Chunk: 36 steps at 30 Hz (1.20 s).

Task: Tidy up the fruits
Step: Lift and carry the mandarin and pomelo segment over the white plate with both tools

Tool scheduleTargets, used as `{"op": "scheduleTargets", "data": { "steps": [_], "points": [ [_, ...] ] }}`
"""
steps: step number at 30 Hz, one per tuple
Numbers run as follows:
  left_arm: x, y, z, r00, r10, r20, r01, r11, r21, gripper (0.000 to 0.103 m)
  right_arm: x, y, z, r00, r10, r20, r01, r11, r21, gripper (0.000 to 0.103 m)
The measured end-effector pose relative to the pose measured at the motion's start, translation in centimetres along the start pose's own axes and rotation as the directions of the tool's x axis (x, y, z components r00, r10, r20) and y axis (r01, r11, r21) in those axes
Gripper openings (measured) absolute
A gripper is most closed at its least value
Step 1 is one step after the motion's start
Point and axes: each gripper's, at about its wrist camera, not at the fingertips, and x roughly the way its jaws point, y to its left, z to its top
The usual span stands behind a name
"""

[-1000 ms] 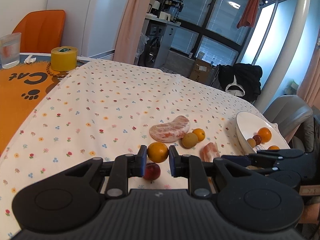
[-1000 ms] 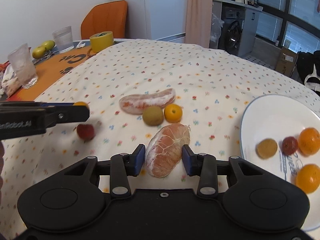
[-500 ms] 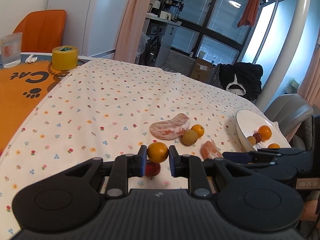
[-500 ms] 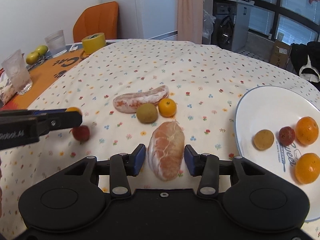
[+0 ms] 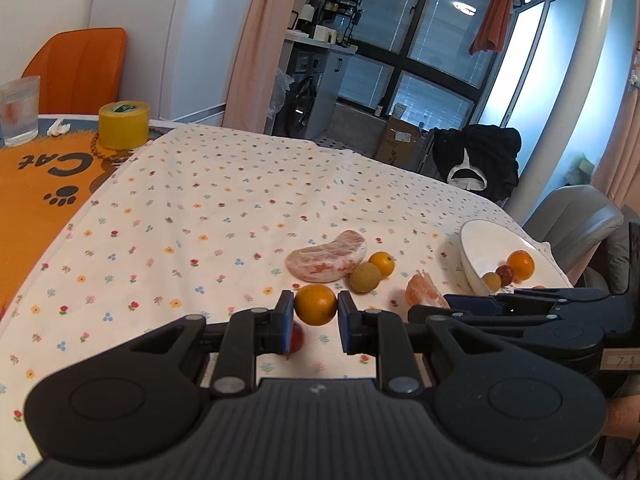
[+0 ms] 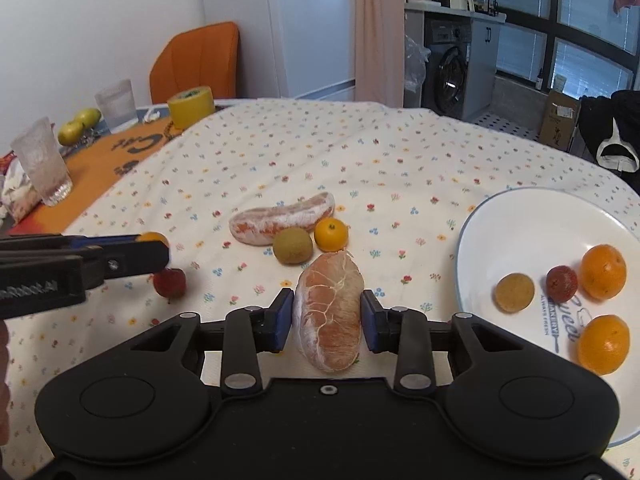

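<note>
With the left gripper (image 5: 311, 311) clamped on a small orange (image 5: 315, 305) and the right gripper (image 6: 326, 312) seemingly pinching a pomelo segment (image 6: 329, 312), both left of the plate (image 6: 520, 220), carry each gently onto bare plate.

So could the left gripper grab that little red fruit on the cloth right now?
Probably not yet: the left gripper is already shut on a small round orange, and the small red fruit lies just beneath it.
</note>
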Motion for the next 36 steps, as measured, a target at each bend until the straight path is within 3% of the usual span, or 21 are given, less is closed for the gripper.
{"op": "scheduleTargets", "data": {
  "steps": [15,36],
  "points": [
    [0.4,-5.3,1.2,0.999,-0.052,0.015,0.05,0.996,0.071,0.021,-5.0,-3.4,0.8,0.993,-0.032,0.115,0.029,0.999,0.021,0.034],
    [3.1,-12.9,1.7,0.99,-0.14,-0.013,0.14,0.975,0.17,0.021,-8.9,-12.2,-1.2,0.975,-0.166,0.15,0.143,0.978,0.151,0.034]
  ]
}}
